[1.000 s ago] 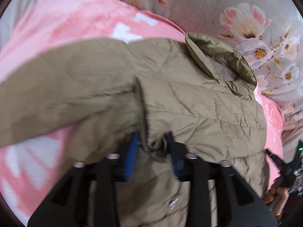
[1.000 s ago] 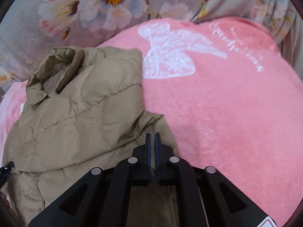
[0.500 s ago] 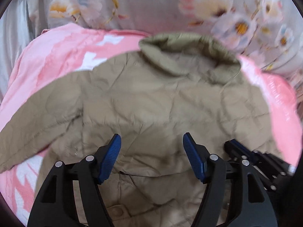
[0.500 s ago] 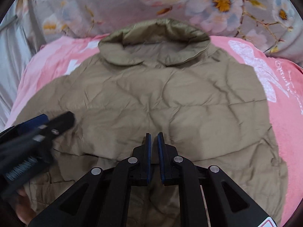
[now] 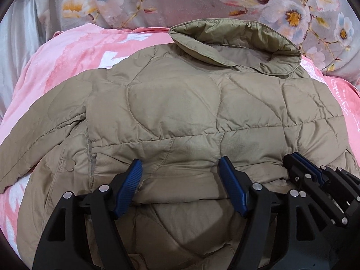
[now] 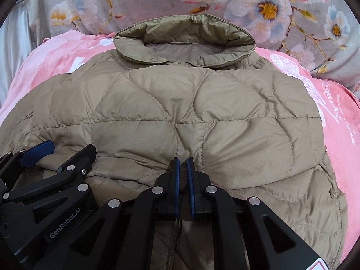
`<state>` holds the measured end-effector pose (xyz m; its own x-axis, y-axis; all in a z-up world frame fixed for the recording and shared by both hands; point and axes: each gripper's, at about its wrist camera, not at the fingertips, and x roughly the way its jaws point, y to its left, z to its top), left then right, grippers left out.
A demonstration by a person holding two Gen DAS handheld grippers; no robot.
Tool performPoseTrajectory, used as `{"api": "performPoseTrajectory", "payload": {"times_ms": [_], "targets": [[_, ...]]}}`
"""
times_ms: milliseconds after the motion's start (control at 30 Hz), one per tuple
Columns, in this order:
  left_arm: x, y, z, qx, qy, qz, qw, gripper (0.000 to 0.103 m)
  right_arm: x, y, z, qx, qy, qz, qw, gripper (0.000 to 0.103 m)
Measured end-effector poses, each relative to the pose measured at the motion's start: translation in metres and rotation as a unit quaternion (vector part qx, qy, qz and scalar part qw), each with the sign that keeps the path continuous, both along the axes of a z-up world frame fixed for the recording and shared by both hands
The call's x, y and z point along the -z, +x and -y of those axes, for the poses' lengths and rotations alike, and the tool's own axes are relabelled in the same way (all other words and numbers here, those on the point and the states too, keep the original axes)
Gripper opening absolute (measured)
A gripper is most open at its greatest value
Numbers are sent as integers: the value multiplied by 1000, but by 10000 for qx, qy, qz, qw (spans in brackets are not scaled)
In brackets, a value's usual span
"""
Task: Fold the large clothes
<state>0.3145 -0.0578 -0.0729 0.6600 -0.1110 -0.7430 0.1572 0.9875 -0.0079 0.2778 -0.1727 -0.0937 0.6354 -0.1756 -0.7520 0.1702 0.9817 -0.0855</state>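
A tan quilted jacket [image 5: 175, 103] lies spread on a pink blanket [image 5: 74, 51], its collar [image 5: 234, 42] at the far side. My left gripper [image 5: 180, 166] hovers at the near folded edge. Its jaws are opening, and the fold lies between the blue pads [image 5: 132, 177] without being pressed. Just to its right sits my right gripper [image 5: 301, 164]. In the right wrist view the right gripper [image 6: 181, 164] is shut on a pinch of the jacket [image 6: 180, 103], with creases radiating from its tips. The left gripper [image 6: 72, 147] shows at the lower left there.
A grey floral cloth [image 5: 175, 2] rises behind the collar. The pink blanket [image 6: 337, 117] with white print extends to both sides of the jacket. A loose sleeve [image 5: 33, 139] trails off to the left. A snap button [image 6: 332, 192] sits on the jacket's right edge.
My left gripper let go of the pinched jacket fabric and spread wide. Both views swung round to face the collar, and the right gripper came in beside the left.
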Motion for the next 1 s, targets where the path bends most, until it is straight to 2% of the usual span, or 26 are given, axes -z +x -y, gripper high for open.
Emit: {"api": "performPoseTrajectory", "payload": {"times_ms": [200, 233, 300, 367, 400, 433, 500, 567, 600, 633, 700, 733, 800, 833, 867, 900, 967, 1000], "targets": [[0, 0, 1, -3, -1, 33, 10000, 69, 1, 0, 4, 7, 112, 43, 9999, 10], [0, -1, -1, 3, -73, 47, 10000, 69, 1, 0, 6, 5, 190, 61, 9998, 10], [-6, -7, -14, 22, -449, 83, 9990, 69, 1, 0, 9, 10, 315, 86, 9995, 10], [-22, -26, -52, -79, -1172, 141, 9930, 70, 1, 0, 11, 16, 394, 104, 9992, 10], [-28, -36, -70, -154, -1383, 179, 9901, 77, 1, 0, 11, 17, 417, 113, 9991, 10], [-36, -49, -96, -339, -1558, 210, 9870, 93, 1, 0, 12, 19, 441, 118, 9990, 10], [-49, -77, -164, -993, -1844, 362, 9772, 97, 1, 0, 12, 25, 461, 132, 9988, 10], [-49, -91, -223, -1625, -1864, 310, 9685, 98, 0, -1, 13, 31, 495, 155, 9986, 10], [-46, -96, -254, -1986, -1887, 227, 9615, 98, 0, -1, 13, 38, 519, 169, 9985, 10], [-38, -101, -295, -2442, -2016, 127, 9485, 98, -1, -3, 15, 56, 575, 205, 9981, 10], [-19, -110, -361, -3187, -2377, -79, 9175, 97, -4, -9, 18, 127, 697, 283, 9971, 11], [-8, -117, -395, -3527, -2664, -136, 8969, 96, -7, -15, 20, 160, 779, 321, 9963, 14], [8, -126, -442, -3872, -3190, -89, 8650, 93, -13, -33, 21, 181, 914, 444, 9947, 22], [9, -126, -453, -3878, -3328, -65, 8596, 88, -16, -41, 21, 190, 930, 494, 9943, 32], [8, -125, -458, -3868, -3335, -35, 8597, 88, -19, -53, 21, 204, 915, 563, 9940, 40], [5, -122, -458, -3834, -3279, 2, 8634, 86, -21, -60, 20, 212, 901, 603, 9939, 42], [-5, -106, -452, -3576, -3088, 87, 8813, 71, -27, -80, 18, 190, 853, 639, 9941, 46], [-8, -96, -449, -3451, -3015, 48, 8888, 60, -30, -90, 17, 171, 753, 620, 9951, 47]]}}
